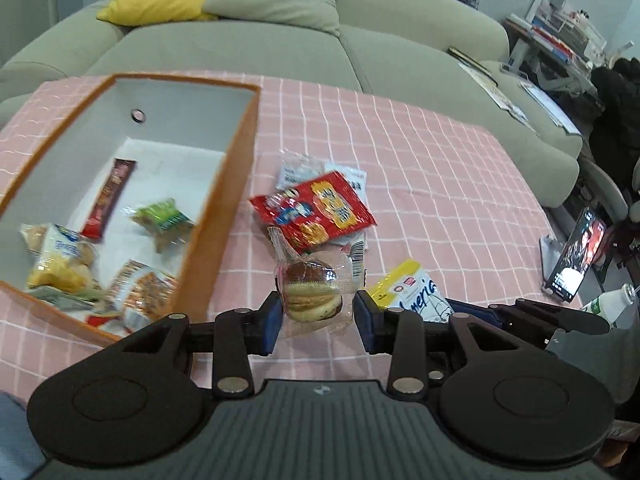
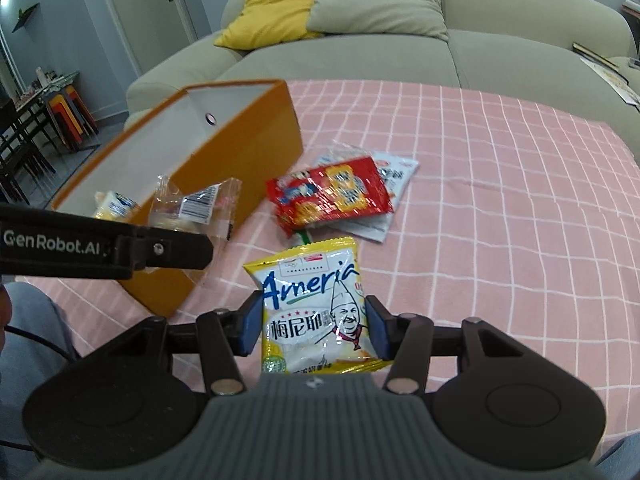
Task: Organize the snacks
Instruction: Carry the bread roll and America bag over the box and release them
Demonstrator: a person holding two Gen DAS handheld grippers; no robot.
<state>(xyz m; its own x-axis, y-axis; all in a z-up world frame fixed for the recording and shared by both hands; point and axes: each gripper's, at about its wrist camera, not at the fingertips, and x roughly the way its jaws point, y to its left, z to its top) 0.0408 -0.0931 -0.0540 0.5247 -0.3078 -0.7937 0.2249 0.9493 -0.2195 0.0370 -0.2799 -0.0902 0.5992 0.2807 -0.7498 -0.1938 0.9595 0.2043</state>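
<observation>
The left gripper (image 1: 316, 320) is clenched on a clear-wrapped cookie packet (image 1: 314, 290), held just beside the orange box (image 1: 224, 216), while the right gripper (image 2: 314, 326) grasps a yellow Ameria packet (image 2: 316, 308) in front of that box's near corner. Inside the box lie a brown bar (image 1: 108, 200), a green-wrapped snack (image 1: 164, 222), a pale bun packet (image 1: 60, 258) and an orange-patterned packet (image 1: 140, 292). A red snack bag (image 1: 316, 210) lies atop white packets (image 1: 348, 178) on the pink checked cloth (image 1: 440, 184), just right of the box.
</observation>
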